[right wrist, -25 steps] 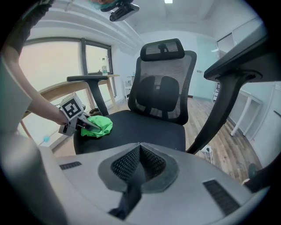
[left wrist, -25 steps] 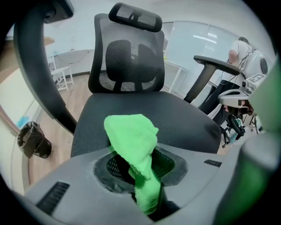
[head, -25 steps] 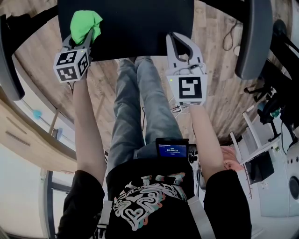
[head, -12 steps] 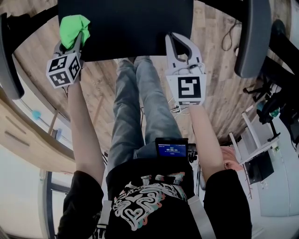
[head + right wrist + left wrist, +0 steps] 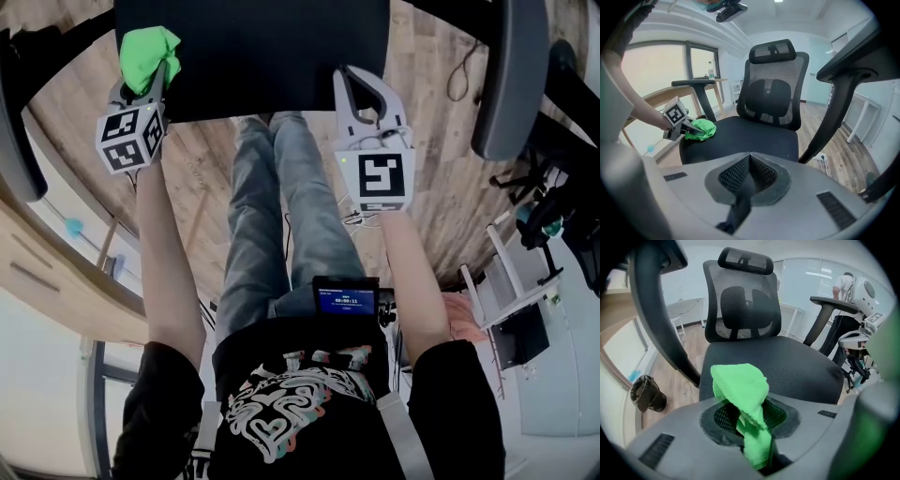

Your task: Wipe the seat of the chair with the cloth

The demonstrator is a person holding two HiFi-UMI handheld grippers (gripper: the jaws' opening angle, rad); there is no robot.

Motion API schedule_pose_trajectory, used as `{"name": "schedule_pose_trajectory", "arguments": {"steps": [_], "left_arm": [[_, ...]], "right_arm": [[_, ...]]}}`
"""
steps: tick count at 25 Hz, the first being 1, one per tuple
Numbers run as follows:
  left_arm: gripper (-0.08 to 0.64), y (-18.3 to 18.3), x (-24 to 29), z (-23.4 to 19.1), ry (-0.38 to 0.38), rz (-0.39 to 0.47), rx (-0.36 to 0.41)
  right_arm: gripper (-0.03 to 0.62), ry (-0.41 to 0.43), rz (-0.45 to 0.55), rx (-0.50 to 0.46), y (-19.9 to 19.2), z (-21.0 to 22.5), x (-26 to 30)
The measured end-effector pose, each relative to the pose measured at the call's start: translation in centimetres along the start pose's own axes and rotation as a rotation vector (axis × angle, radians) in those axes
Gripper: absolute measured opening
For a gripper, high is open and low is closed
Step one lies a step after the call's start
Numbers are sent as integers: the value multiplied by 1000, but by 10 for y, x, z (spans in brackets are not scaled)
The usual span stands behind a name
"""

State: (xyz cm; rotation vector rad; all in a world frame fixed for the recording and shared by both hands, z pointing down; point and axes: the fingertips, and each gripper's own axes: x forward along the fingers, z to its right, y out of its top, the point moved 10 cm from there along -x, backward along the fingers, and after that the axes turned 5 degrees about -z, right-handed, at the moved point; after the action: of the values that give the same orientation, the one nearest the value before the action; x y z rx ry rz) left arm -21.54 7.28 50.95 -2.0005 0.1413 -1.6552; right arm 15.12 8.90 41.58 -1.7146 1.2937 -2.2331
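The chair's black seat [image 5: 262, 47] fills the top of the head view. A bright green cloth [image 5: 147, 49] lies bunched on its front left corner, and my left gripper [image 5: 148, 82] is shut on it. In the left gripper view the cloth [image 5: 743, 390] rises out of the closed jaws in front of the seat [image 5: 797, 366]. My right gripper [image 5: 345, 75] hovers over the seat's front edge, right of middle, shut with nothing in it. The right gripper view shows its jaws [image 5: 749, 157] meeting, with the left gripper [image 5: 686, 133] and cloth [image 5: 704, 128] across the seat [image 5: 750, 136].
Black armrests stand on both sides, left armrest [image 5: 14, 141] and right armrest [image 5: 511, 75]. The mesh backrest [image 5: 743, 301] rises behind the seat. A dark bag [image 5: 647, 393] sits on the wooden floor at left. White equipment [image 5: 562, 309] and cables crowd the right.
My left gripper has slid the cloth leftward along the seat's front edge to the left corner. The right gripper has stayed where it was.
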Motion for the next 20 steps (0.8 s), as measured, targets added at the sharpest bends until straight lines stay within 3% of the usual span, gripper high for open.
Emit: {"name": "schedule_pose_trajectory", "arguments": {"steps": [13,20], "left_arm": [[107,14,16,0,-28,-11,31],[107,40,45,37,-143,-10,139]], "right_arm": [[3,0,-8,32,-7,1,3],[3,3,-15,43,-7,3,5]]}}
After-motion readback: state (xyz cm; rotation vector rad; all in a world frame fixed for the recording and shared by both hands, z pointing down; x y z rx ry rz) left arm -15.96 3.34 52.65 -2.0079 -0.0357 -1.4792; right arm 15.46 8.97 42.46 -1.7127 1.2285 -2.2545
